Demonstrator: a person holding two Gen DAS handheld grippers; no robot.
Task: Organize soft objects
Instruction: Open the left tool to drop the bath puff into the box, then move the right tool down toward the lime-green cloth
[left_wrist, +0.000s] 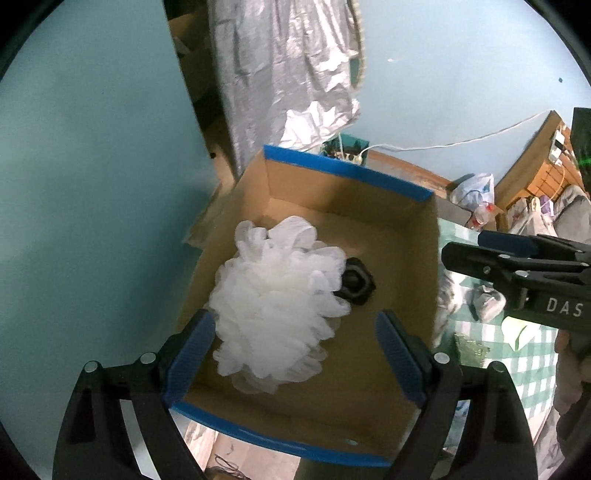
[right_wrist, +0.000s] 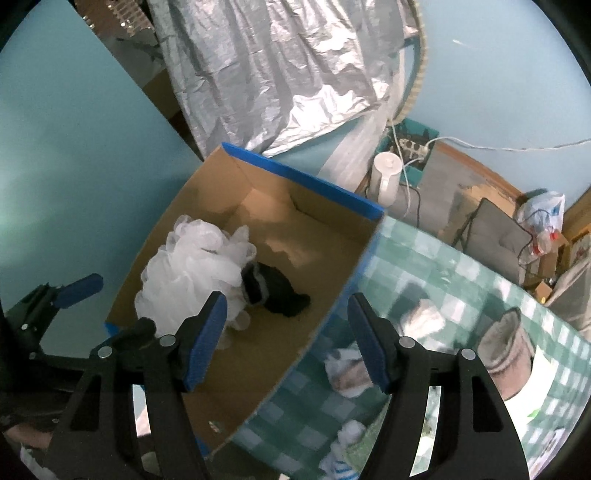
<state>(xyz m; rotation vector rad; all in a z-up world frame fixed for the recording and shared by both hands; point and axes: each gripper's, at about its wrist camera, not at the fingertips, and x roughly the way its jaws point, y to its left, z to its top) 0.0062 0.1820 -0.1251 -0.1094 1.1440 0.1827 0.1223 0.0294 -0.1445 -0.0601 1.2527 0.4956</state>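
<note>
A cardboard box (left_wrist: 369, 369) with blue-taped rims holds a white mesh bath pouf (left_wrist: 273, 299) and a dark rolled sock (left_wrist: 356, 284). My left gripper (left_wrist: 295, 358) is open and empty, above the box with the pouf between and beyond its fingers. The box (right_wrist: 258, 369), pouf (right_wrist: 192, 262) and dark sock (right_wrist: 273, 291) also show in the right wrist view. My right gripper (right_wrist: 288, 339) is open and empty over the box's right wall. Rolled socks (right_wrist: 351, 373) and a grey fabric roll (right_wrist: 506, 354) lie on the green checked cloth (right_wrist: 424, 258).
The right gripper's body (left_wrist: 524, 273) shows at the right of the left wrist view. A silver crinkled sheet (right_wrist: 280, 74) hangs behind the box. A white jug (right_wrist: 386, 177), cables and a plastic bag (right_wrist: 543, 214) stand at the back. A turquoise wall (left_wrist: 92, 184) is at the left.
</note>
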